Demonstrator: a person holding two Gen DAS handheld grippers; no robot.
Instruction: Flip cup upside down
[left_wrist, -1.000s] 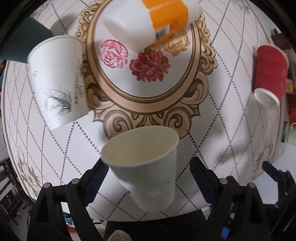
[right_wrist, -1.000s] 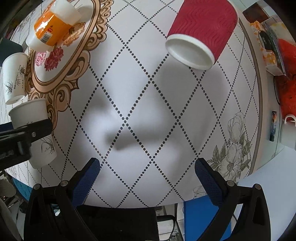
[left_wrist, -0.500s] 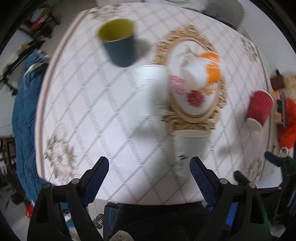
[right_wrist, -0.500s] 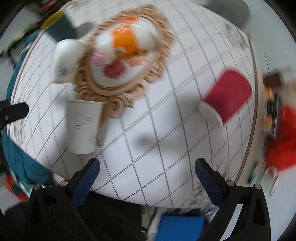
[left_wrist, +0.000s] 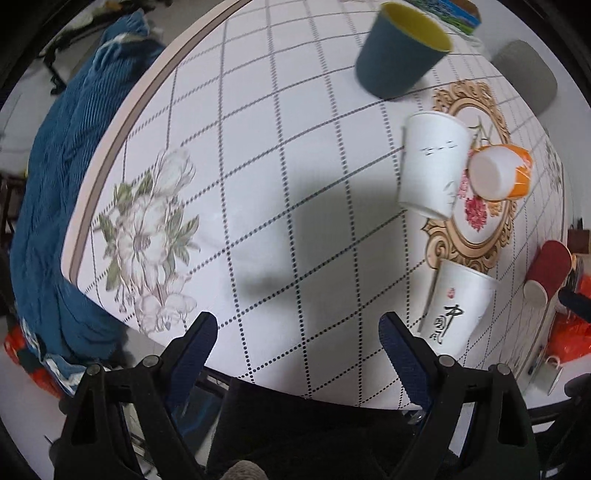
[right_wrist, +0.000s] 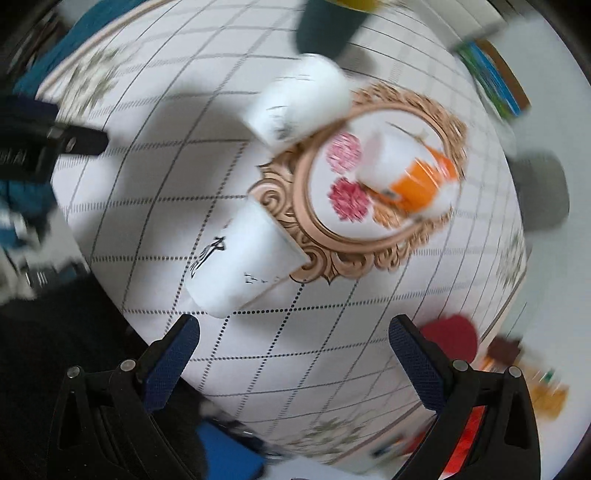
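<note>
A white paper cup with black characters (left_wrist: 456, 308) stands upside down on the table by the gold oval pattern; it also shows in the right wrist view (right_wrist: 240, 264). My left gripper (left_wrist: 297, 341) is open and empty, pulled back high over the table's near edge, left of that cup. My right gripper (right_wrist: 293, 345) is open and empty, just in front of the cup. The right wrist view is blurred.
A second white cup (left_wrist: 430, 164), an orange-and-white cup (left_wrist: 498, 171) and a red ribbed cup (left_wrist: 546, 271) stand upside down. A teal cup with yellow inside (left_wrist: 400, 55) stands upright at the far side. A blue cloth (left_wrist: 62, 155) hangs past the table's left edge.
My left gripper let go of the white cup, which now stands upside down on the table. Both grippers have pulled back and up, and both views have swung round.
</note>
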